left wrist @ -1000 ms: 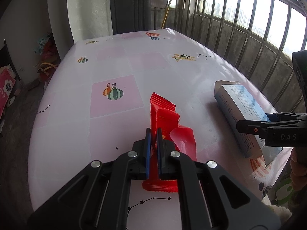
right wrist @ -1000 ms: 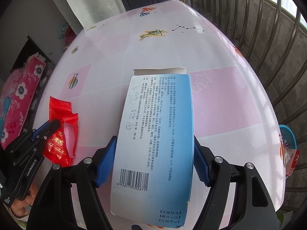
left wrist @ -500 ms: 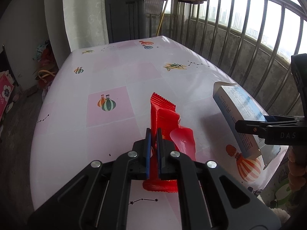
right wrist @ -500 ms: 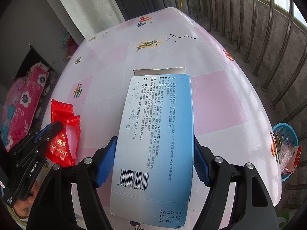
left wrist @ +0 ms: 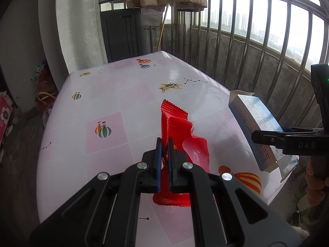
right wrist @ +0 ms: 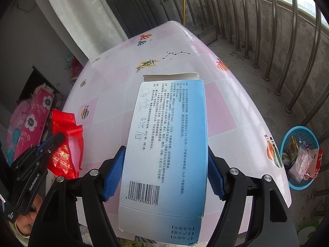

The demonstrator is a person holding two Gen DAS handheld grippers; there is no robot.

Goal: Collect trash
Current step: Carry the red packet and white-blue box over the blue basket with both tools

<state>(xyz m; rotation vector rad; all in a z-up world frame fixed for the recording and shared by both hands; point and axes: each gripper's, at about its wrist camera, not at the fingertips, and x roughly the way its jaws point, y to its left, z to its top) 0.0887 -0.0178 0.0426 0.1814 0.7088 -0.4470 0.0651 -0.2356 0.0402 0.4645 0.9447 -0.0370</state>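
Note:
My left gripper (left wrist: 163,144) is shut on a red snack wrapper (left wrist: 176,123) and holds it above the table. The wrapper also shows in the right wrist view (right wrist: 67,142), with the left gripper (right wrist: 57,138) at the lower left. My right gripper (right wrist: 164,164) is shut on a blue and white medicine box (right wrist: 166,144), its open flap pointing away from me, held above the table. The box shows in the left wrist view (left wrist: 255,127) at the right, clamped by the right gripper (left wrist: 267,138).
The table (left wrist: 127,94) has a white and pink cloth with balloon prints. A blue trash basket (right wrist: 300,156) holding several wrappers stands on the floor to the table's right. A metal railing (left wrist: 257,37) runs along the far and right sides. A white curtain (left wrist: 78,24) hangs at the back left.
Both grippers have risen away from the table with their loads. The blue basket has come into full view in the right wrist view.

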